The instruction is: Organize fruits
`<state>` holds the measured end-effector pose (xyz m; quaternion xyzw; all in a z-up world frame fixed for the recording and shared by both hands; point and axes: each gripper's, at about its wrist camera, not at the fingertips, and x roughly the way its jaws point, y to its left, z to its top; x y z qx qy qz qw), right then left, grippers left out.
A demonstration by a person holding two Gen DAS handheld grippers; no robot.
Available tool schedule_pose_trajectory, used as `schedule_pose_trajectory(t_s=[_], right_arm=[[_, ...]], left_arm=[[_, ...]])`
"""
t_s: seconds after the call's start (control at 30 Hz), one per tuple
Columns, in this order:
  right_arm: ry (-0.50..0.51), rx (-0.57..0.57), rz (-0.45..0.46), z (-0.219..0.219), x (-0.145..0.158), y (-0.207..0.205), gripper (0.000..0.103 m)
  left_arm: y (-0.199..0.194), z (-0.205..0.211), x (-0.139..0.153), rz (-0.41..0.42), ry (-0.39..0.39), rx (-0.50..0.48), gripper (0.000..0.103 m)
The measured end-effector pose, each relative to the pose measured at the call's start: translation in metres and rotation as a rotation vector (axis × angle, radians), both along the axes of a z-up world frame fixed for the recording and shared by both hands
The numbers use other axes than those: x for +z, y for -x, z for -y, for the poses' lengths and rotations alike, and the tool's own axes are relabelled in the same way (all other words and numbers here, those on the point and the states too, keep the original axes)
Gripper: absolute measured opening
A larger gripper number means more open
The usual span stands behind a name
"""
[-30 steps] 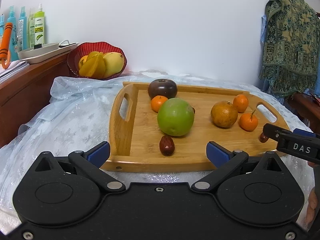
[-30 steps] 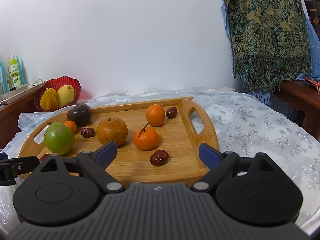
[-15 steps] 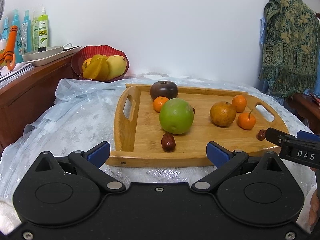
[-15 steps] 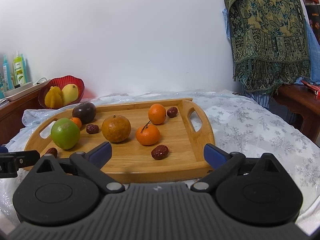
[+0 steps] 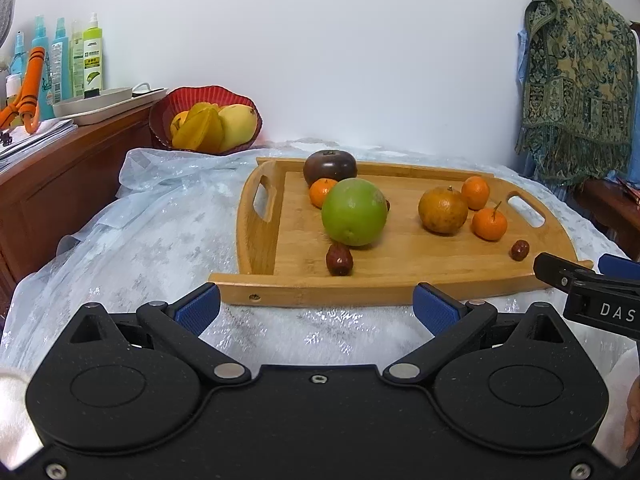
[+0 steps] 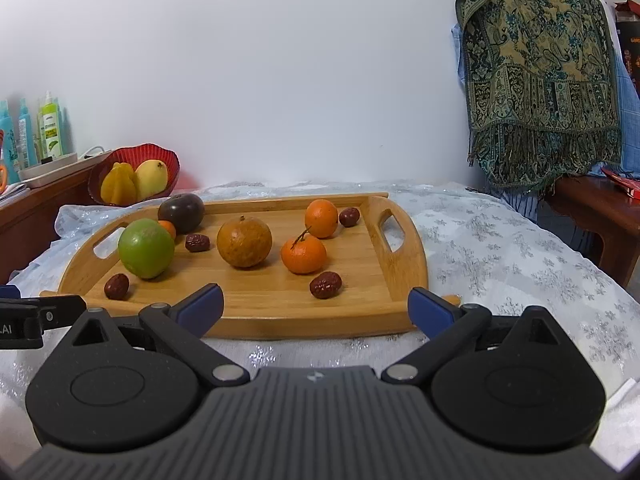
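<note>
Both tools hover low before the near edge of the wooden tray [image 6: 404, 280], tilted slightly down. The left tool [image 5: 316, 306] and the right tool [image 6: 316, 306] stand wide, nothing between their pads. On the tray lie a green fruit [image 6: 146, 248], a brown fruit [image 6: 244, 242], tangerines [image 6: 303, 253] and red dates [image 6: 326, 285]. Far left, a red bowl [image 6: 166, 160] holds yellow fruit [image 6: 151, 178].

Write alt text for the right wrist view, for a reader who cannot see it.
A wooden tray on a pale tablecloth holds a green fruit, a brownish orange, three small tangerines, a dark purple fruit and four red dates. The open right gripper sits empty just short of the tray's near edge. A red bowl of yellow fruit stands behind.
</note>
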<state>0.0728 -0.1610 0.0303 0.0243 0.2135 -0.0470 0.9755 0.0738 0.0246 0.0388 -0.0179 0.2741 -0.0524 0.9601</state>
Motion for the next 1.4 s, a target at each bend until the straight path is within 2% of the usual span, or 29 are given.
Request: schedule_pose_trajectory(t_s=[0.8,1.4], right_arm=[[0.034,0.026,-0.060,-0.014,-0.017,0.027,0.103],[0.059,0.038,-0.123,-0.020,-0.034,0.019,0.103]], left_arm=[[0.014,-0.003,-0.021,-0.068,-0.006,0.008,0.102],[0.008,0.000,-0.035,-0.127,-0.030,0.025,0.102]])
